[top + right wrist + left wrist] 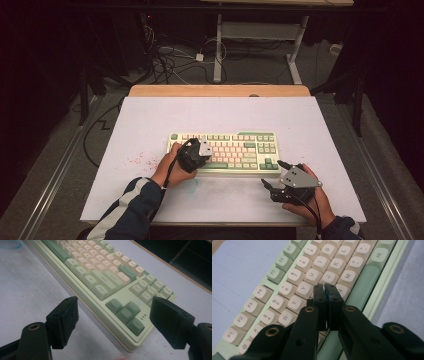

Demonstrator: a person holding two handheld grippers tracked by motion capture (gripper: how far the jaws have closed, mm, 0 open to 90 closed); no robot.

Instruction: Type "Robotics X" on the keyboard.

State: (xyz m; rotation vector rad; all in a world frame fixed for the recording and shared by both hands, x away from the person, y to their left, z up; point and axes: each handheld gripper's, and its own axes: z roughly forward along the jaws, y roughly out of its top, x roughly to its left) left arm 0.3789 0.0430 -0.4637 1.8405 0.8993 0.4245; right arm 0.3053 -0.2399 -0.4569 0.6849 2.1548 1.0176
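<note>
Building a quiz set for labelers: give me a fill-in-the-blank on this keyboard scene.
1. The left claw is ____ over the keys.
2. The right claw is ____, nothing held between its jaws.
3. The keyboard lies on a ____ table.
4. The space bar is ____.

Missing: shut; open; white; green

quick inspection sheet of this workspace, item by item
surface: white table top, red specks near its left front, a faint blue smear at the front
job's things: green and cream keyboard lying flat at the middle
clutter: nothing seen
grippers: left gripper over the letter keys, jaws shut with nothing between them; right gripper off the keyboard's right front corner, jaws open and empty
cables: one trails from each gripper; a tangle of cables on the floor beyond the table
surroundings: dark room, white desk frame behind
</note>
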